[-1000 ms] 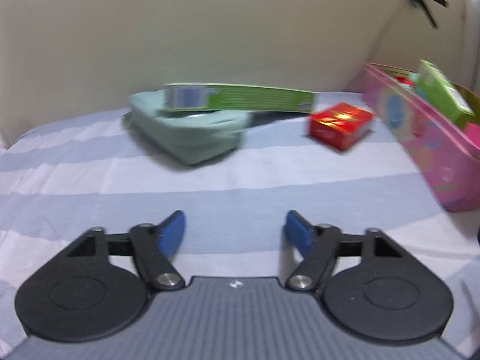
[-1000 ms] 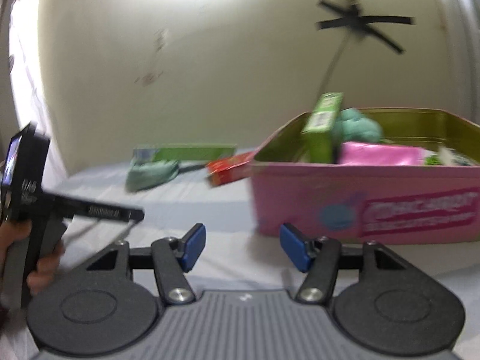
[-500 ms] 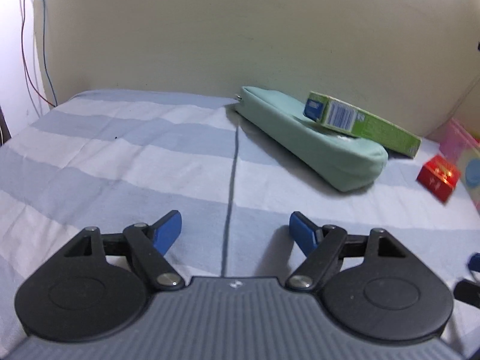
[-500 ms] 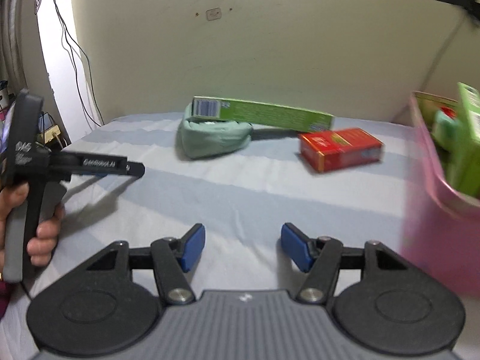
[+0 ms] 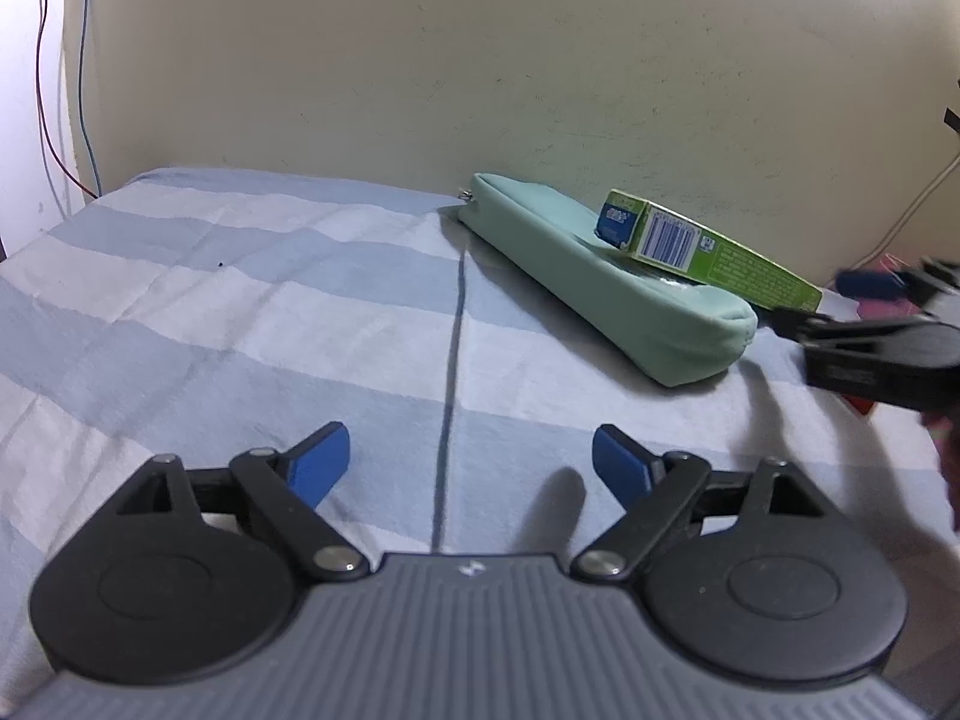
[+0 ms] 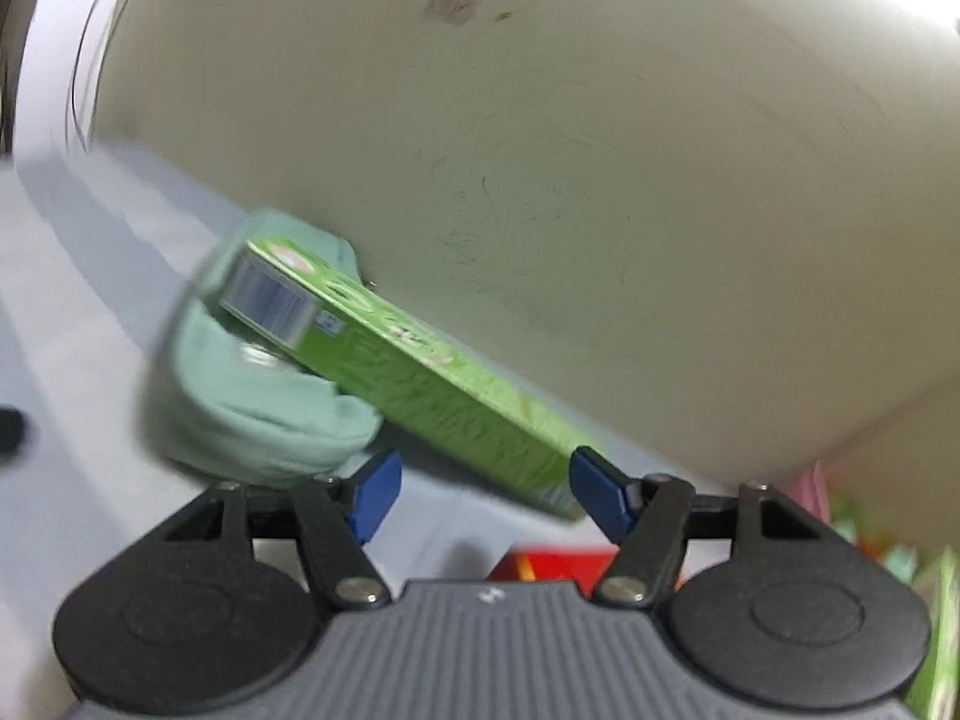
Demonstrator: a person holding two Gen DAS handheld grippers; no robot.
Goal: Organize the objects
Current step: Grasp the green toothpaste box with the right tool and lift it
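Note:
A long green box [image 5: 708, 249] lies slanted on a mint-green zip pouch [image 5: 606, 279] near the wall on the striped bed. My left gripper [image 5: 471, 468] is open and empty, low over the sheet, well short of the pouch. My right gripper [image 6: 480, 489] is open with its blue pads either side of the near end of the green box [image 6: 414, 384], not closed on it; the pouch [image 6: 252, 396] is just to its left. The right gripper also shows at the right edge of the left wrist view [image 5: 870, 324]. A red box [image 6: 558, 564] lies under the right gripper.
The striped blue and white sheet [image 5: 240, 312] covers the bed, with a dark seam down the middle. The cream wall [image 5: 420, 60] stands just behind the pouch. The pink bin [image 6: 816, 480] with green items is at the right edge. Wires hang at the far left.
My right gripper has moved forward and left, up to the end of the green box, and now appears in the left wrist view. My left gripper has hardly moved.

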